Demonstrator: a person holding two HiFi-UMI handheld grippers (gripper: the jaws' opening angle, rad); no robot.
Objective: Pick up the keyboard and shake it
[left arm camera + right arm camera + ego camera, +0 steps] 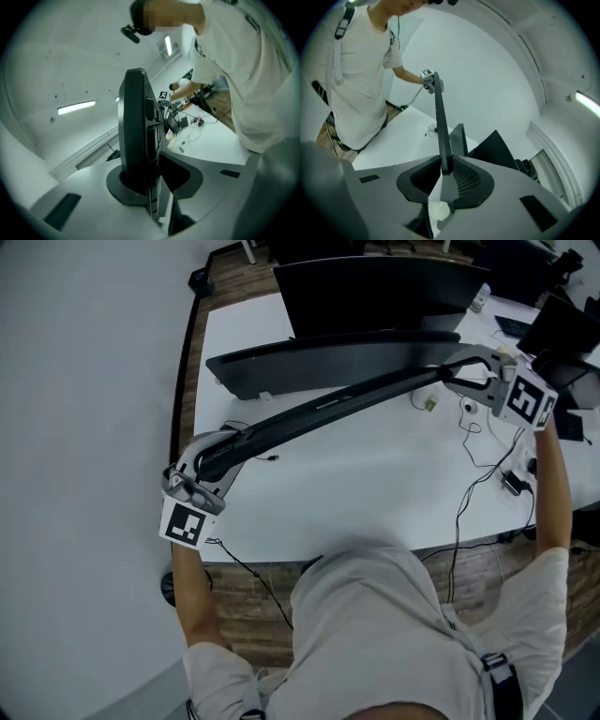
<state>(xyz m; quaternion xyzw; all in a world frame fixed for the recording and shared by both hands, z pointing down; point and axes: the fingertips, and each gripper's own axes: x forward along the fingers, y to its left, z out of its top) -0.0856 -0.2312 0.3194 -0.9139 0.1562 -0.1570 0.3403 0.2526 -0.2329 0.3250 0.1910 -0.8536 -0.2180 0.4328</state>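
The left gripper (217,454) is clenching one short end of the keyboard (328,407) and the right gripper (461,371) is clenching the other. The long dark board is spanning the whole gap between the two tools and hanging in the air above the white table (375,488). In the left gripper view, the jaws of the left gripper (151,183) are pressing on both faces of the keyboard (136,131). The board is standing edge-on and running straight away from that tool, with its rows of keys facing the right-hand jaw. In the right gripper view, the right gripper (443,171) is pinching the thin edge of the keyboard (439,126) in the same way. The board is narrowing toward the left gripper (432,83) at its far end. The left tool is sitting close in front of the person's light shirt (394,634), while the right tool is reaching farther out over the table. Beyond the span between the grippers, a long dark curved panel (319,362) is lying, with a black monitor (375,287) behind it. Thin cables (469,488) are trailing across the table below the right gripper.
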